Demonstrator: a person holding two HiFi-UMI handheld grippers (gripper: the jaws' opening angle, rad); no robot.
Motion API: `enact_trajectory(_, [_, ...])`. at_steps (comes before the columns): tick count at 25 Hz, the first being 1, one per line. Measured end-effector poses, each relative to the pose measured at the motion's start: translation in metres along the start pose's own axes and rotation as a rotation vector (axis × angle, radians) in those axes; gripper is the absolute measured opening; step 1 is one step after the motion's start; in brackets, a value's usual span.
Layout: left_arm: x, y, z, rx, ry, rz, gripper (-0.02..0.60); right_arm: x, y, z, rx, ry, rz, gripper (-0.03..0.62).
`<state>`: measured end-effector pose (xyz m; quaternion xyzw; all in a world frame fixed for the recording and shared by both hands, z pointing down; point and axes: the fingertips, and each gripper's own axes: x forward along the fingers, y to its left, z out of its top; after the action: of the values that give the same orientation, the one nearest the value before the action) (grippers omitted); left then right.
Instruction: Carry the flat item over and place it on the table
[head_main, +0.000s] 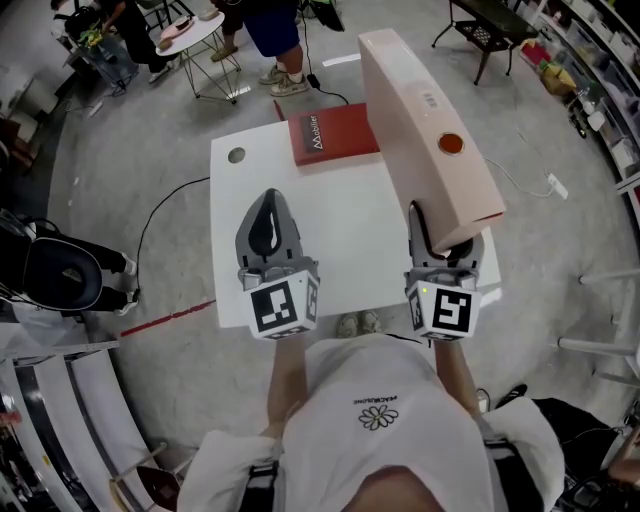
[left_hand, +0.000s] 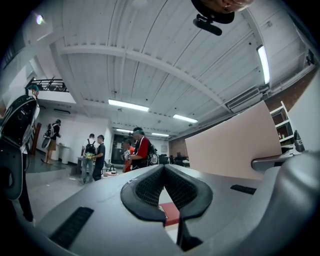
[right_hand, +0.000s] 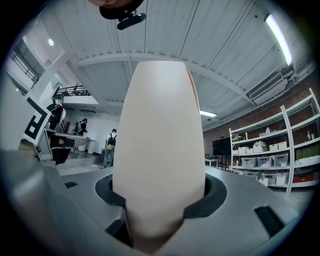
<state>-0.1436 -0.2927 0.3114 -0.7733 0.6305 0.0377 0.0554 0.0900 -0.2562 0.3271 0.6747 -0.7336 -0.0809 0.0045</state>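
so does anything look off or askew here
Nothing is spilled or damaged. The one odd thing is the flat pink box: the right gripper grips it by one end only, so it juts out tilted above the white table, not yet lying flat.

Pretty sure this is some big lab or maker-type workshop, not a home or an office. There's a high white ribbed metal ceiling (left_hand: 150, 70) with long strip lights (left_hand: 128, 105), a bare brown brick wall (right_hand: 240, 119), and white metal shelving racks (right_hand: 272, 165) loaded with pale storage bins. The floor is plain grey concrete (head_main: 120, 150) with a black cable (head_main: 160, 205) trailing across it by a white square table (head_main: 350, 230). There's also a railed upper walkway (left_hand: 47, 84), and a few people with backpacks (left_hand: 91, 150) stand around small tables out in the open hall.
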Motion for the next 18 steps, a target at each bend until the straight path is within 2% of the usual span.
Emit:
enact_trajectory(7, [-0.002, 0.003, -0.004, 0.004, 0.013, 0.012, 0.015, 0.006, 0.003, 0.011, -0.170, -0.036, 0.012, 0.270])
enact_trajectory(10, [-0.003, 0.005, -0.006, 0.002, 0.017, 0.011, 0.015, 0.009, 0.006, 0.013, -0.340, -0.036, 0.041, 0.270])
enact_trajectory(13, [-0.005, 0.006, -0.010, -0.003, 0.022, 0.013, 0.015, 0.010, 0.007, 0.008, -0.531, 0.025, 0.065, 0.270])
enact_trajectory(18, [-0.008, 0.008, -0.014, -0.001, 0.036, 0.021, 0.015, 0.009, 0.007, 0.007, -0.716, 0.049, 0.071, 0.270])
